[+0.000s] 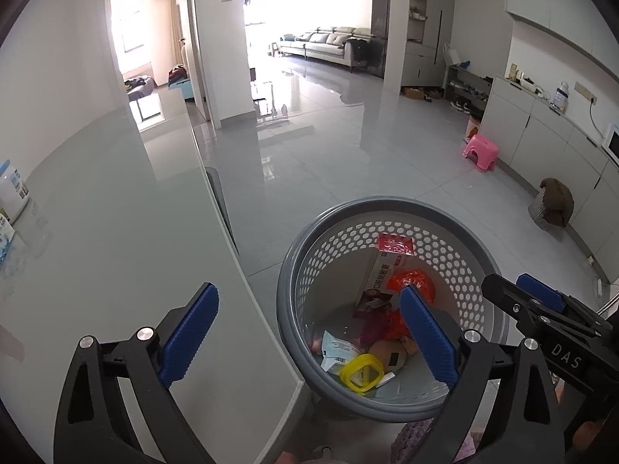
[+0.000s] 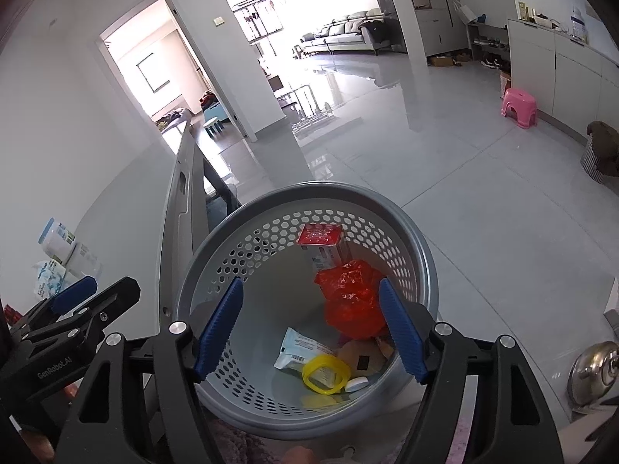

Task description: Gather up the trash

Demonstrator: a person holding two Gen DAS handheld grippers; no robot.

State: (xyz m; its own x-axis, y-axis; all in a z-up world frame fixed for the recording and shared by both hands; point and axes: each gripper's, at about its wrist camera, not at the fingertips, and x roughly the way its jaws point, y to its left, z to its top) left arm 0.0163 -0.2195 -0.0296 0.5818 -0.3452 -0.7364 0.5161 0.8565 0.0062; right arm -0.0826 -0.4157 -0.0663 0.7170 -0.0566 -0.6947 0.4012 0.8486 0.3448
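A grey perforated waste basket (image 1: 476,270) (image 2: 421,255) stands on the floor beside the table. Inside lie a red-and-white box (image 1: 381,266) (image 2: 325,247), a red plastic bag (image 1: 412,282) (image 2: 350,297), a white-blue wrapper (image 1: 338,352) (image 2: 298,352), a yellow ring (image 1: 361,373) (image 2: 325,377) and a tan round item (image 2: 361,355). My left gripper (image 1: 309,334) is open and empty, straddling the table edge and the basket's left rim. My right gripper (image 2: 311,328) is open and empty above the basket mouth. Each gripper shows in the other's view: the right (image 1: 541,301), the left (image 2: 77,301).
The grey table (image 1: 116,232) lies left, with white-blue packages (image 1: 11,201) (image 2: 58,255) at its far left. On the floor are a pink stool (image 1: 481,150) (image 2: 520,106) and a mesh bin with brown cloth (image 1: 553,205). A metal lid (image 2: 594,371) sits right.
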